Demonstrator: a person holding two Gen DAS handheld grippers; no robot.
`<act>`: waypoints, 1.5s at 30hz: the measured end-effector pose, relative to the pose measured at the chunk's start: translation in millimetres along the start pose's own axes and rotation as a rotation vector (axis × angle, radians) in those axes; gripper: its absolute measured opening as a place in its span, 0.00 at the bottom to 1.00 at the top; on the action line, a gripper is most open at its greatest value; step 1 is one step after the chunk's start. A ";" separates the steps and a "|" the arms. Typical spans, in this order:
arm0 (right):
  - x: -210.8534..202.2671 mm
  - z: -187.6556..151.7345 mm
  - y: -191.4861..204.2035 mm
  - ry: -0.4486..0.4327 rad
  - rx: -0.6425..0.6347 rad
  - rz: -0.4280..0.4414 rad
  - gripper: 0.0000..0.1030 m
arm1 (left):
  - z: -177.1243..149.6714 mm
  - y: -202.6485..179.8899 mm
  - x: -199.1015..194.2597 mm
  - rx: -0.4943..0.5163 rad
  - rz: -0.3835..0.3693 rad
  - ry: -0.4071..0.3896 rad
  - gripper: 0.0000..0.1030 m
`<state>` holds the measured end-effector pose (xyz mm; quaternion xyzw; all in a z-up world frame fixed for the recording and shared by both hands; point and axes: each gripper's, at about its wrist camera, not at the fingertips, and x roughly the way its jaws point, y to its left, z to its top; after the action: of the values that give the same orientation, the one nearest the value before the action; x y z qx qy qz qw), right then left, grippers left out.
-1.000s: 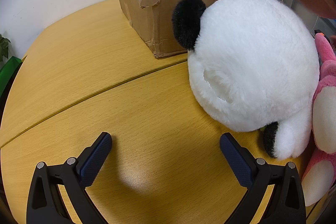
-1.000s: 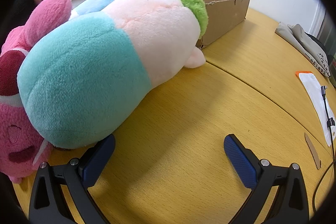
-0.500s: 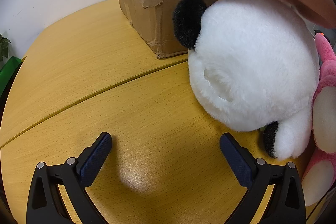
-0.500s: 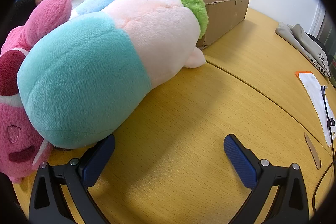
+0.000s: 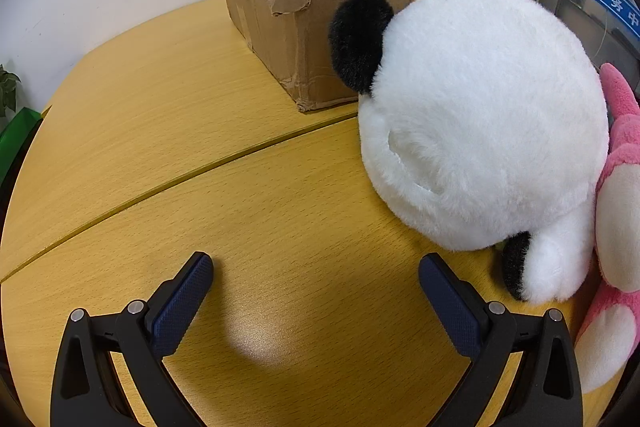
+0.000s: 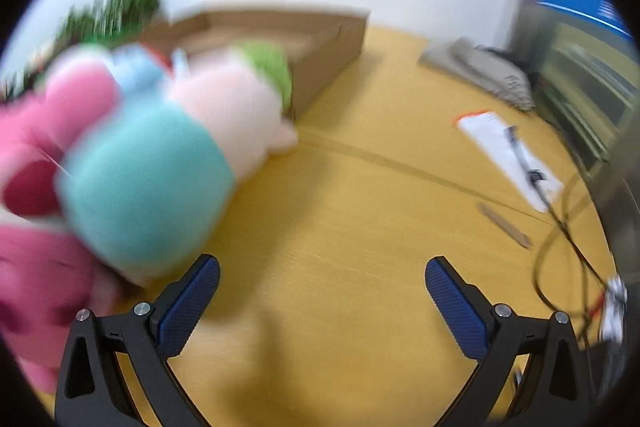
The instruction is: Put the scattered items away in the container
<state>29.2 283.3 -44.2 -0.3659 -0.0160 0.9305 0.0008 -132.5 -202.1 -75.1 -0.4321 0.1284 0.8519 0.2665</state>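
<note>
Little of the tidying appears to be done. The large white plush panda with black ears (image 5: pixel 488 115) is seen lying on the round yellow wooden table (image 5: pixel 200 147), leaning against the near corner of the shallow brown cardboard box (image 5: pixel 288 39), not inside it. Just beside it on the right, a pink plush toy with cream paws (image 5: pixel 620 187) is pressed against the panda's flank. In the blurred right wrist view, a long plush toy in teal, pale pink and green (image 6: pixel 192 147) is seen stretched from the pink toy towards the box's front edge, outside it as far as can be told; a light blue item behind it cannot be placed with certainty. Whether anything already lies in the box cannot be told.

The left gripper (image 5: pixel 316 279) is held wide apart over bare table, nothing between its blue pads. The right gripper (image 6: pixel 322 279) is likewise spread and empty, near the teal end. All visible toys are judged left to be moved.
</note>
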 end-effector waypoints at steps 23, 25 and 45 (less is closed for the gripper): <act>-79.8 -27.0 129.7 -0.129 0.282 -0.046 1.00 | -9.4 -10.5 -16.1 0.015 0.024 0.005 1.00; -84.6 -26.3 128.0 -0.143 0.304 -0.024 1.00 | -17.2 -20.0 -35.7 0.019 0.087 -0.039 1.00; -115.1 -28.4 139.1 -0.168 0.253 0.063 1.00 | -17.2 -210.7 -173.1 -0.146 -0.047 -0.309 1.00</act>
<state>134.3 143.6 9.2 -0.2838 0.1130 0.9521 0.0165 82.0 -95.4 56.5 -0.3171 0.0137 0.9088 0.2709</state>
